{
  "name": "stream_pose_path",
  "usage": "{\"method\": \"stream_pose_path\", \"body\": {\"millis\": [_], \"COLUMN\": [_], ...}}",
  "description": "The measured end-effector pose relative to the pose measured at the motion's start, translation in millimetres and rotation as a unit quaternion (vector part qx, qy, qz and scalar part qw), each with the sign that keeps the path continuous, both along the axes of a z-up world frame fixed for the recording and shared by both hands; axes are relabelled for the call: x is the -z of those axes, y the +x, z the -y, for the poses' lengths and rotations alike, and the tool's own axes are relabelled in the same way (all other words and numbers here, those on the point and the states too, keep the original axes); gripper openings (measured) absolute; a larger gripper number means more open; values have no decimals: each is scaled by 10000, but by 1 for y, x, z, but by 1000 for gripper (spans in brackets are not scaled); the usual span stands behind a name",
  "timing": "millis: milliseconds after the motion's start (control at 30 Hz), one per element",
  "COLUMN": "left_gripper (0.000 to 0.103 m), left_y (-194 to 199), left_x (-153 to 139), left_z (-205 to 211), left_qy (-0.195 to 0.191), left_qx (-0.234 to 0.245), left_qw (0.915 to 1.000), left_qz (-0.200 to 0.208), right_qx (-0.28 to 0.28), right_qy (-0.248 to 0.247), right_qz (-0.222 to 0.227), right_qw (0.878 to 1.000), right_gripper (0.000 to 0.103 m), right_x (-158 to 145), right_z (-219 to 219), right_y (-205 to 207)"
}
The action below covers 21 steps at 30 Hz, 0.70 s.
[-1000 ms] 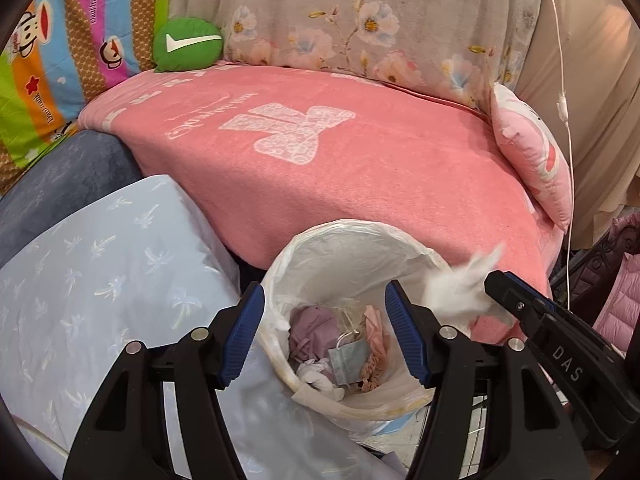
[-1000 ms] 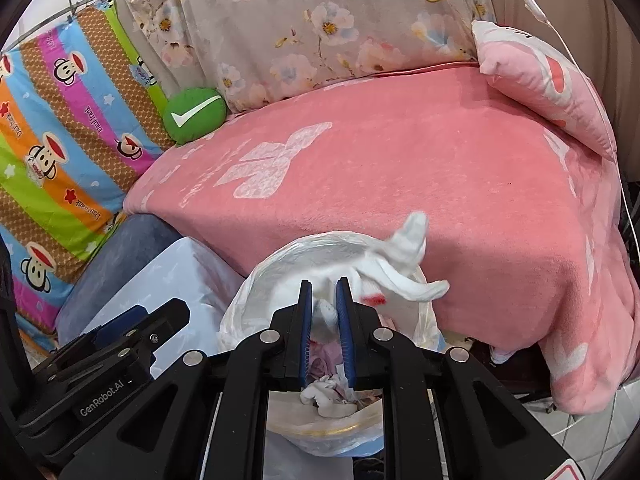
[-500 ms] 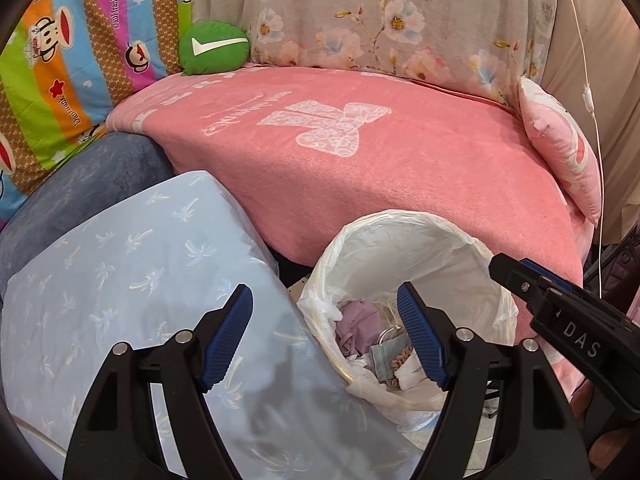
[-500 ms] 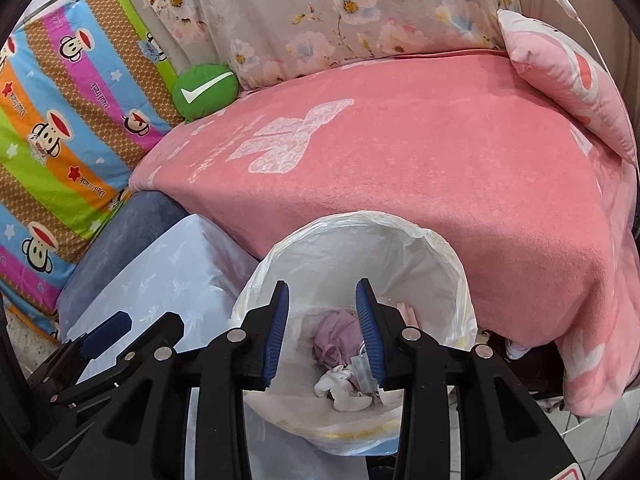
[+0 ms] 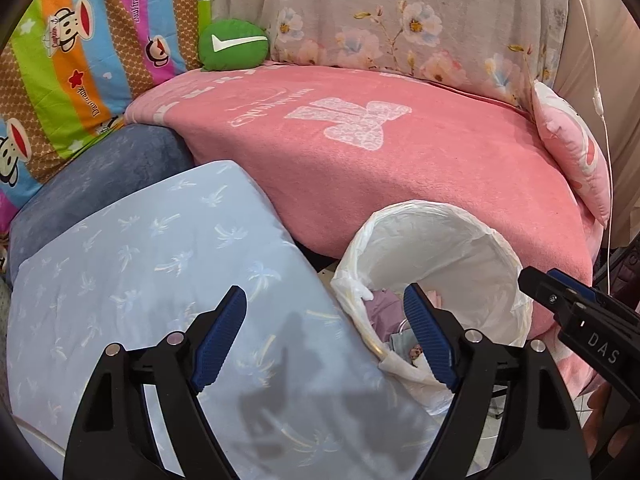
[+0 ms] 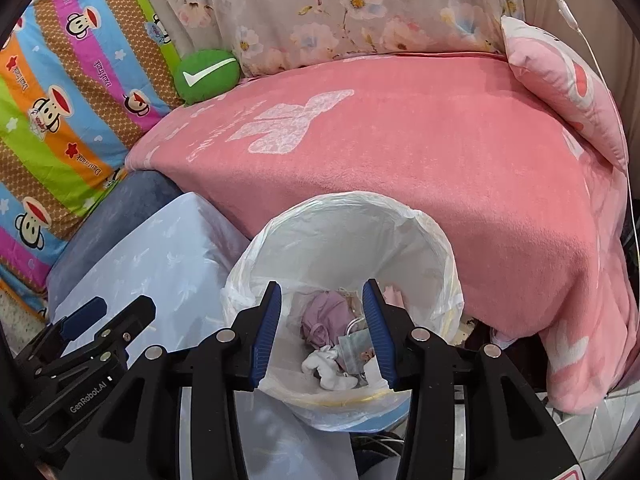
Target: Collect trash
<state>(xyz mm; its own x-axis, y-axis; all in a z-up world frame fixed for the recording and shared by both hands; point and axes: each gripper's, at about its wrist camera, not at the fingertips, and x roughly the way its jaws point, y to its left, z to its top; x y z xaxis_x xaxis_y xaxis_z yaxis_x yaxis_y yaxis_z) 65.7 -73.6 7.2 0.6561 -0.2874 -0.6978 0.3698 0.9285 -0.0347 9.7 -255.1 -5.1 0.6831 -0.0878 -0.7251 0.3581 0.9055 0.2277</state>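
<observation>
A bin lined with a white plastic bag (image 6: 352, 236) stands in front of the pink bed. Inside lie a crumpled white tissue (image 6: 328, 368), a purple wad (image 6: 324, 320) and other scraps. My right gripper (image 6: 322, 330) is open and empty, just above the bin's near rim. My left gripper (image 5: 324, 340) is open and empty, over the light blue pillow (image 5: 140, 280) at the bin's left rim (image 5: 400, 220). The right gripper's tip also shows in the left wrist view (image 5: 560, 300).
A pink blanket (image 6: 400, 152) covers the bed behind the bin. A green cushion (image 6: 206, 76), a striped monkey-print cloth (image 6: 60, 112) and a floral cover (image 6: 340, 12) are at the back. A pink pillow (image 6: 560, 92) lies at the right. A dark blue cushion (image 5: 100, 172) sits left.
My right gripper opened and let go of the white tissue, which now lies in the bin. My left gripper shifted left, away from the bin and over the blue pillow.
</observation>
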Motion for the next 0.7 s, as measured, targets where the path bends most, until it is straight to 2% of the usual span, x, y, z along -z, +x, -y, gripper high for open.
{"method": "stream_pose_path", "body": {"millis": [233,433,600,700], "left_gripper": [79,86,90,90], "left_y": [-4,-12,-16,-18], "left_x": [1,0,4,3], "left_z": [-10,-13,-17,-20], "left_qy": [44,99,226,198], "left_qx": [-116,-208,-345,-397], "left_qw": [9999,9997,9991,9990], "left_qz": [5,84,104,82], "right_qx": [-84,-93,-139,-157], "right_qy": [-288,-931,-789,-922], "right_qz": [-112,-224,-188,-196], "right_qw": [9995,9954,9966,9954], "right_gripper": [51,64,71,71], "right_x": [-1,-5,-4,-5], "right_z": [-17,-32,-32,-36], "right_y": [-13,-23,-31,-35]}}
